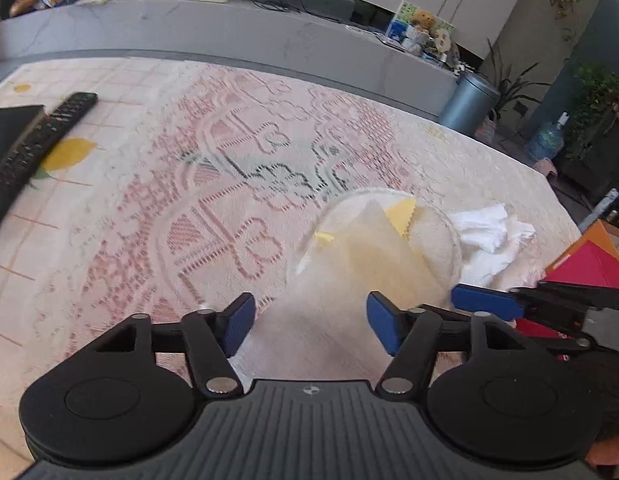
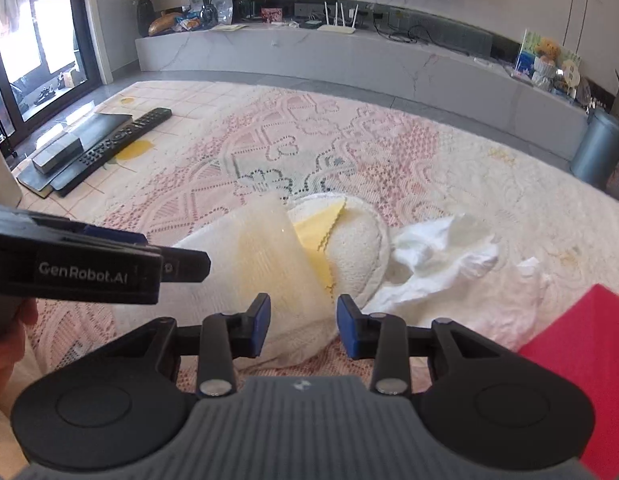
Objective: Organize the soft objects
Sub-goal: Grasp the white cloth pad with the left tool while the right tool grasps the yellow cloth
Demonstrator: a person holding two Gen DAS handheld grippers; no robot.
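A cream folded towel (image 1: pixel 373 256) lies on the lace-covered table, with a small yellow cloth (image 1: pixel 401 212) tucked in its fold. It also shows in the right wrist view (image 2: pixel 277 264), with the yellow cloth (image 2: pixel 317 236) inside. A crumpled white cloth (image 1: pixel 489 232) (image 2: pixel 437 256) lies just right of it. My left gripper (image 1: pixel 311 322) is open, jaws wide, at the towel's near end. My right gripper (image 2: pixel 303 324) is open, its jaws on either side of the towel's near end without closing on it.
A black remote (image 1: pixel 33 148) (image 2: pixel 121 140) and a dark book (image 2: pixel 69 148) lie at the far left of the table. A red box (image 2: pixel 581 364) (image 1: pixel 589 260) stands at the right. A grey bin (image 1: pixel 469 100) and a TV bench are beyond the table.
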